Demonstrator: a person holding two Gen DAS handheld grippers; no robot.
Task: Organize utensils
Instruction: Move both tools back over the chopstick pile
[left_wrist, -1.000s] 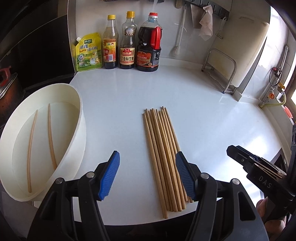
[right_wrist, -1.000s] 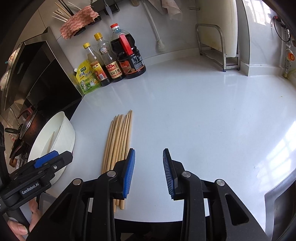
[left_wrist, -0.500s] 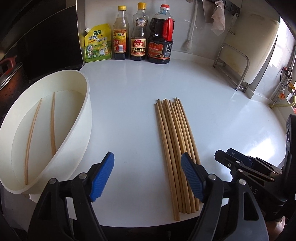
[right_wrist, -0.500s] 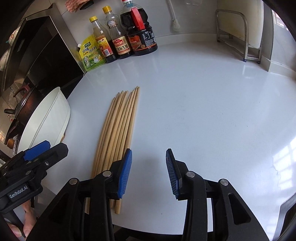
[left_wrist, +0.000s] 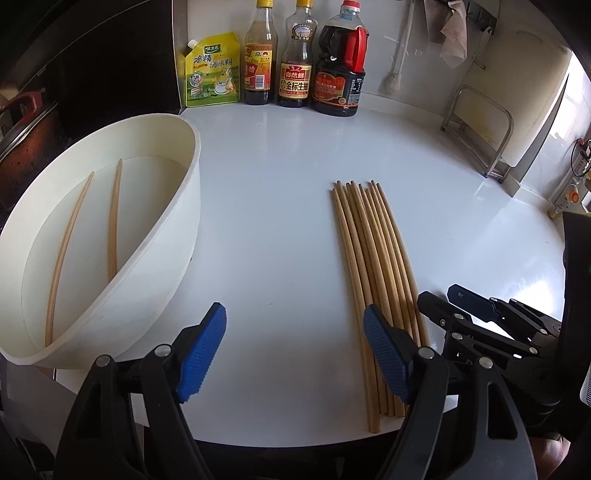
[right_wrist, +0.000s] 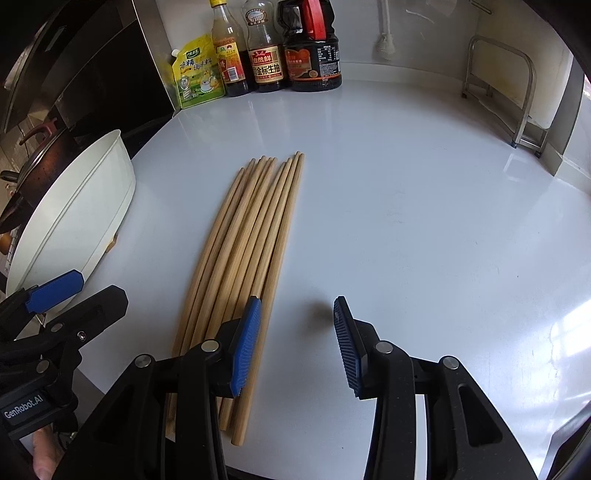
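Observation:
Several wooden chopsticks (left_wrist: 373, 258) lie side by side in a bundle on the white counter; they also show in the right wrist view (right_wrist: 243, 251). A white oval tub (left_wrist: 162, 236) at the left holds two chopsticks (left_wrist: 110, 218); its outer wall shows in the right wrist view (right_wrist: 77, 214). My left gripper (left_wrist: 295, 354) is open and empty, low over the counter's front edge, its right finger over the bundle's near ends. My right gripper (right_wrist: 295, 347) is open and empty just right of the bundle, its left finger above the rightmost sticks. It appears at the right in the left wrist view (left_wrist: 480, 317).
A yellow seasoning pouch (left_wrist: 210, 74) and three sauce bottles (left_wrist: 299, 59) stand along the back wall. A metal rack with a white board (left_wrist: 491, 133) is at the back right. A dark pot (left_wrist: 26, 136) sits left of the tub. White counter (right_wrist: 406, 206) lies right of the bundle.
Both grippers have moved forward and lower toward the counter. The bundle now looks closer in both views. My right gripper's jaws have opened wider. The chopsticks have not moved.

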